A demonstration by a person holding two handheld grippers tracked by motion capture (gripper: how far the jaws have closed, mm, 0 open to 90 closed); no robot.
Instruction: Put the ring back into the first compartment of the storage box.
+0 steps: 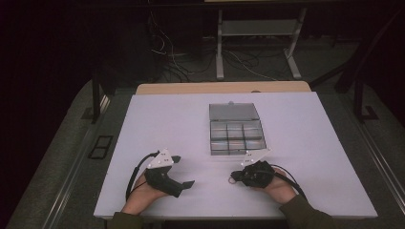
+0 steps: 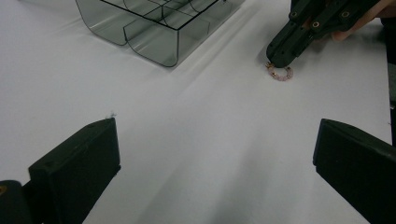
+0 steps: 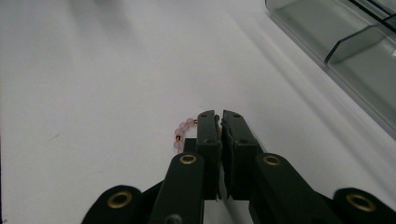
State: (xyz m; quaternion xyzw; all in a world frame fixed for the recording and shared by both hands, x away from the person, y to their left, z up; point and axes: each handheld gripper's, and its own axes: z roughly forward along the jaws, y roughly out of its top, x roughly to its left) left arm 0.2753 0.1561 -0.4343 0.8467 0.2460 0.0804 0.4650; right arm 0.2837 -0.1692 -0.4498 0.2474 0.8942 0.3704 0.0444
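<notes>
Bracelet (image 3: 181, 133) of round pink and gold beads, pinched at one side between the clenched matte-black jaws of the right gripper (image 3: 215, 116) on the smooth white counter (image 3: 93, 93); left gripper (image 2: 215, 154) jaws released.

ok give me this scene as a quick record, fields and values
surface: white table
container: clear compartment box, lid open, far side of the table
small item: pink bead bracelet lying on the table
right gripper: jaws shut on the bracelet, tips down at the table
left gripper: jaws wide open, nothing between them
</notes>
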